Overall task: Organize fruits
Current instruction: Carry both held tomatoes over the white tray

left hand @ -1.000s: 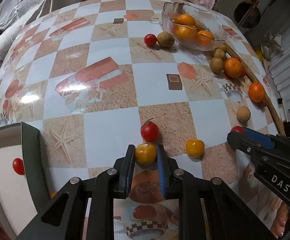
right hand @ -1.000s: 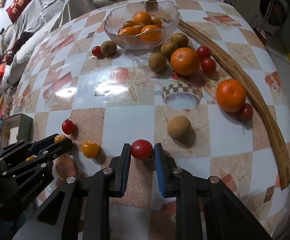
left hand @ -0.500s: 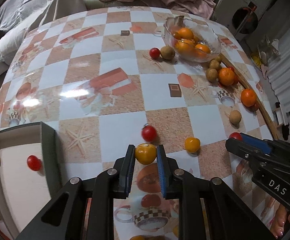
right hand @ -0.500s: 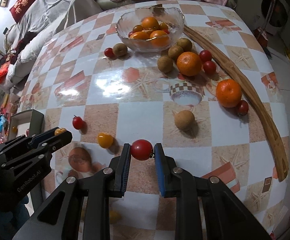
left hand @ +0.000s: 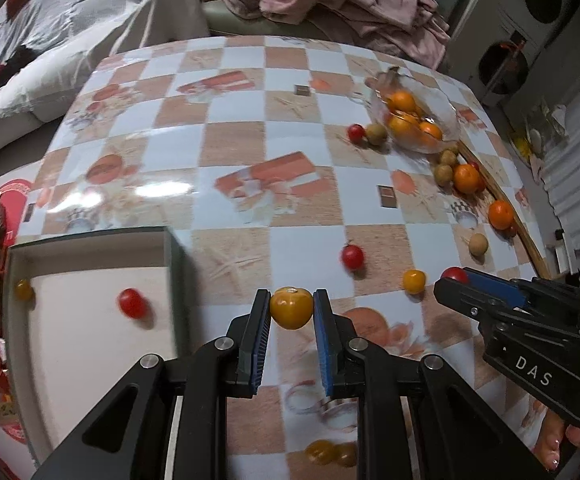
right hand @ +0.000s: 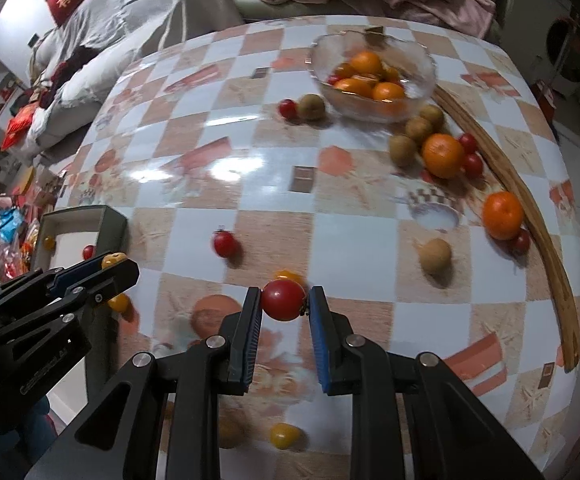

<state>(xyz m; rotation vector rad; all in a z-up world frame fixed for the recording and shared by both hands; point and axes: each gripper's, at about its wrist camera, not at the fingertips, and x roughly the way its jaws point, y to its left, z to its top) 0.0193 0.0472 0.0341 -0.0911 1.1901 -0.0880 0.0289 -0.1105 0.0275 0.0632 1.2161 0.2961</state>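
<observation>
My left gripper (left hand: pixel 292 310) is shut on a yellow tomato (left hand: pixel 291 307) and holds it above the table, just right of an open box (left hand: pixel 89 320) that holds a red tomato (left hand: pixel 131 303) and a yellow one (left hand: pixel 23 290). My right gripper (right hand: pixel 283 304) is shut on a red tomato (right hand: pixel 282 300) above the table. The right gripper shows at the right of the left wrist view (left hand: pixel 456 280); the left gripper shows at the left of the right wrist view (right hand: pixel 115 264). A loose red tomato (left hand: pixel 352 256) and a yellow one (left hand: pixel 414 281) lie on the table.
A glass bowl (right hand: pixel 372 76) with oranges stands at the far side. Oranges (right hand: pixel 442 155), brown fruits (right hand: pixel 434 256) and red tomatoes lie near a curved wooden strip (right hand: pixel 530 200) at the right edge. More yellow tomatoes (right hand: pixel 283 435) lie near me. A sofa with clothes is behind.
Both grippers have risen and pulled back from the table, each still holding its tomato. The box has come further into the left wrist view.
</observation>
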